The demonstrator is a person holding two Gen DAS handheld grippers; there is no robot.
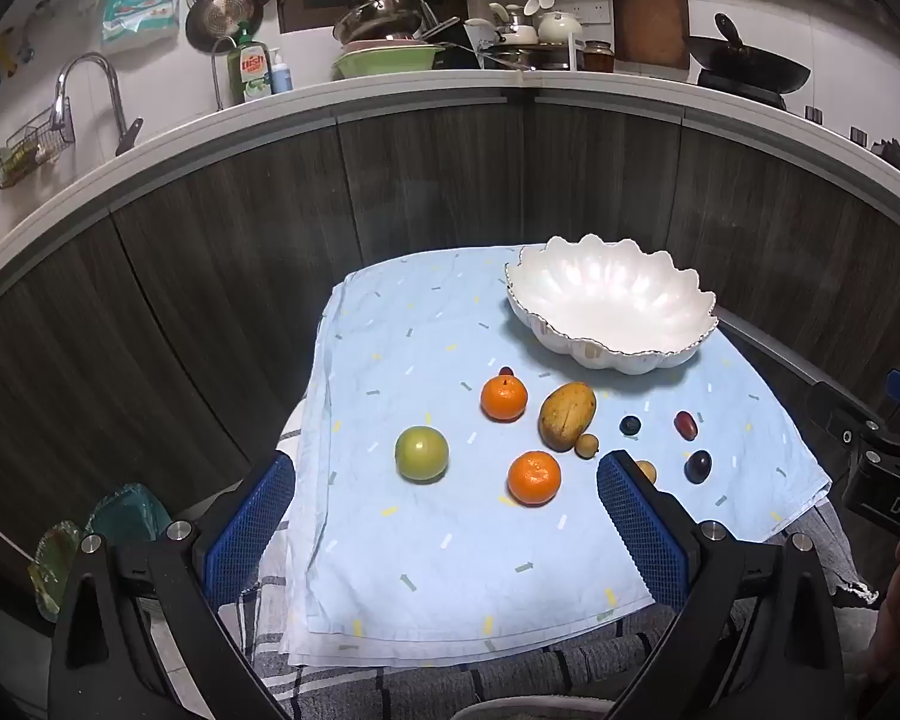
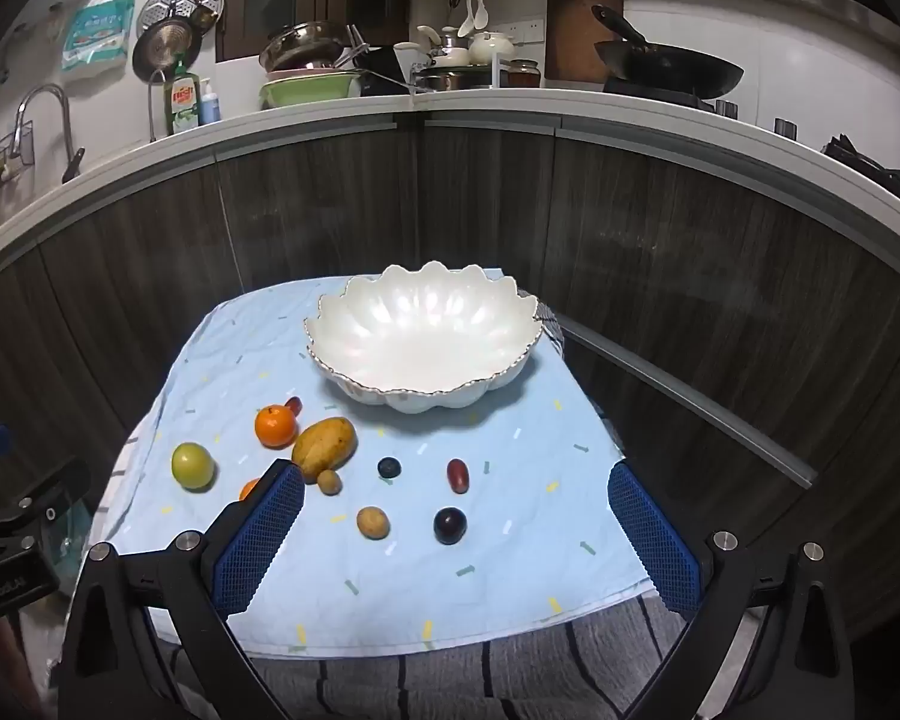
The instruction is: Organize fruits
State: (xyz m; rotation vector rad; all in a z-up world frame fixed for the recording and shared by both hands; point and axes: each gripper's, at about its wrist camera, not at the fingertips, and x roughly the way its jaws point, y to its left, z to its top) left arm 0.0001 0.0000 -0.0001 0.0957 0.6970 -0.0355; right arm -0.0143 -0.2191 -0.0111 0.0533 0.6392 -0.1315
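Observation:
A white scalloped bowl (image 1: 612, 306) (image 2: 426, 339) stands empty at the back of a light blue cloth (image 1: 438, 540) (image 2: 450, 570). In front lie a green fruit (image 1: 421, 453) (image 2: 193, 465), two oranges (image 1: 503, 398) (image 1: 533, 477) (image 2: 276, 425), a yellow mango (image 1: 567, 416) (image 2: 324, 447), small tan fruits (image 1: 586, 444) (image 2: 372, 522), a blueberry (image 1: 630, 425) (image 2: 389, 468), a red grape (image 1: 685, 425) (image 2: 457, 475) and a dark plum (image 1: 697, 466) (image 2: 449, 525). My left gripper (image 1: 447, 492) is open above the cloth's front. My right gripper (image 2: 456, 498) is open too.
The cloth lies on a small table over a grey striped towel (image 2: 510, 678). Dark cabinet fronts (image 1: 450, 180) curve behind, under a white counter with a sink tap (image 1: 90, 90), dishes and a wok (image 2: 672, 69). The right gripper's body shows at the left view's right edge (image 1: 882, 468).

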